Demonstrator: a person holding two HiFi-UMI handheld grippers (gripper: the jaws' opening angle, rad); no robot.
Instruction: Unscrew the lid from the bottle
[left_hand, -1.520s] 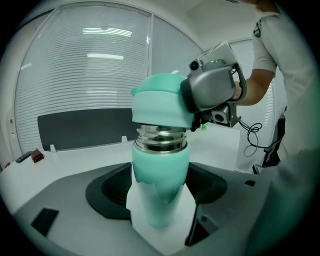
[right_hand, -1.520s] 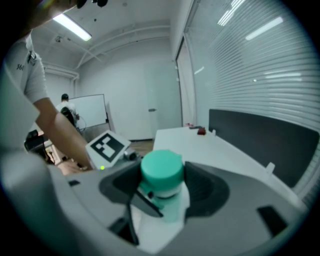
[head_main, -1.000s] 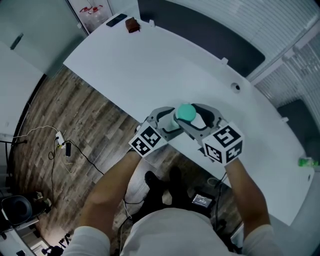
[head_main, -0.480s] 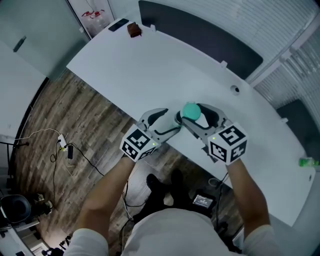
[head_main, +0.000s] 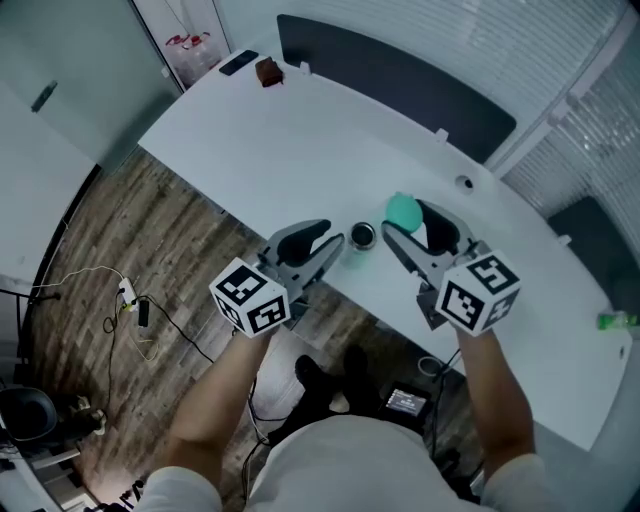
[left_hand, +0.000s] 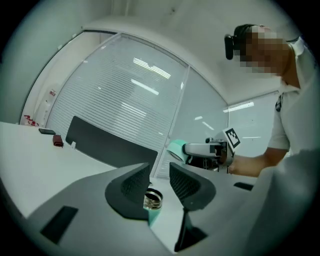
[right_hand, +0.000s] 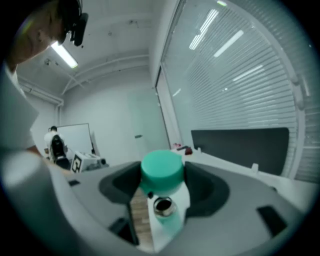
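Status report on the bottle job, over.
Left gripper open, jaws just been closing, empty. Right gripper shut on lid, clear of bottle. Bottle uncapped, upright on table. Nothing in the way.

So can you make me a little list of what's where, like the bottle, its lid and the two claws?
bottle: stands on the white table, mouth open, no lid on
lid: green, off the bottle, pinched in the right claw
left claw: holds nothing; jaws partly open, have just been closing; bottle sits just past its tips
far end of table: small brown thing, flat dark thing
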